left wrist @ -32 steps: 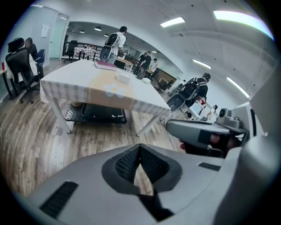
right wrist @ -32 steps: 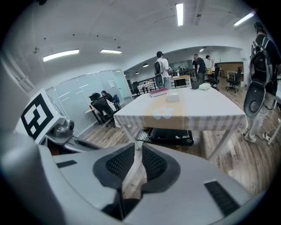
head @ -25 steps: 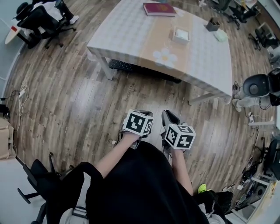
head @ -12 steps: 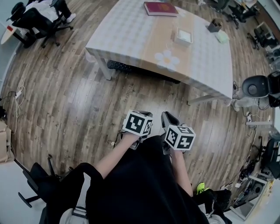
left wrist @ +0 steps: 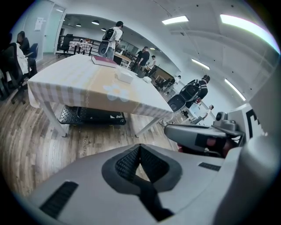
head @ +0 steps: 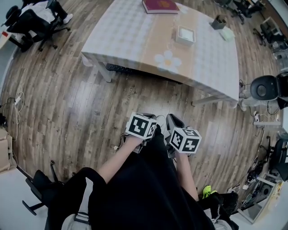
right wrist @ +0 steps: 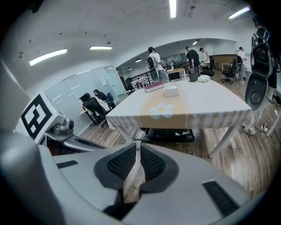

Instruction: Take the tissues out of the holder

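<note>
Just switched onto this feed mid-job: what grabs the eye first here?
The checked table fills the top of the head view, the white tissue holder on its tan runner, a red book at its far edge. The left gripper and right gripper hang shut and empty over the wood floor, short of the table; the right's jaws just closed further.

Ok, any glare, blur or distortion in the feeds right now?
Head view: sharp, evenly lit, fisheye bows the table edges. Left gripper view: black vignette corners, ceiling light blown out. Right gripper view: same vignette, table crisp.
</note>
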Demonstrator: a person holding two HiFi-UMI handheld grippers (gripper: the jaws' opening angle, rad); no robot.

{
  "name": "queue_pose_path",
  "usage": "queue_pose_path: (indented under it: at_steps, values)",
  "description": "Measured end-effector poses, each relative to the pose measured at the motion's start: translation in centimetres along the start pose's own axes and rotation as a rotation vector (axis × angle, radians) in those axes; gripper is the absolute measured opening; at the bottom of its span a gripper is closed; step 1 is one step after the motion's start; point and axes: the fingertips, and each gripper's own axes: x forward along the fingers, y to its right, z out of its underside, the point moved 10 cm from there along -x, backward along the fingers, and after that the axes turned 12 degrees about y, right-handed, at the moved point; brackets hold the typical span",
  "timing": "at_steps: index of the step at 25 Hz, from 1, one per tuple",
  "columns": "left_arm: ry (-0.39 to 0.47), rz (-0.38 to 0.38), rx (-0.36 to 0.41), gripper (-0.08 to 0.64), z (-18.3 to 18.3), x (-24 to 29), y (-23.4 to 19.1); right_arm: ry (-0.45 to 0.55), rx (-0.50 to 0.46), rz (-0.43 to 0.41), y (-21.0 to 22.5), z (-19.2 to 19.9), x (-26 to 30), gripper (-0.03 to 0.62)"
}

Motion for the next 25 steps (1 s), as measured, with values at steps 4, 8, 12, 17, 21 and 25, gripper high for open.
queue_pose_path:
  at_steps: [4, 8, 12, 17, 21, 25]
  values:
    - [0.002, -0.018, -0.002, 0.000, -1.9, 1.5, -0.4, 0.010, 0.002, -0.022, 1.4, -2.0, 1.9, 0.041]
    - [0.009, -0.036, -0.007, 0.000, -4.2, 3.0, -0.5, 0.013, 0.006, -0.041, 2.9, -3.9, 3.5, 0.040]
    - [0.012, -0.039, -0.003, 0.000, -6.5, 5.1, 0.1, 0.016, 0.009, -0.055, 4.8, -5.9, 4.7, 0.040]
    - [0.006, -0.041, 0.012, 0.000, -9.3, 8.3, 1.2, 0.022, 0.015, -0.058, 7.9, -8.4, 5.8, 0.032]
    - [0.006, -0.047, 0.022, 0.000, -11.7, 11.2, 2.2, 0.027, 0.020, -0.056, 11.2, -10.3, 6.6, 0.026]
    - [0.003, -0.071, 0.025, 0.000, -13.4, 13.3, 3.2, 0.021, 0.035, -0.080, 13.9, -12.0, 7.6, 0.021]
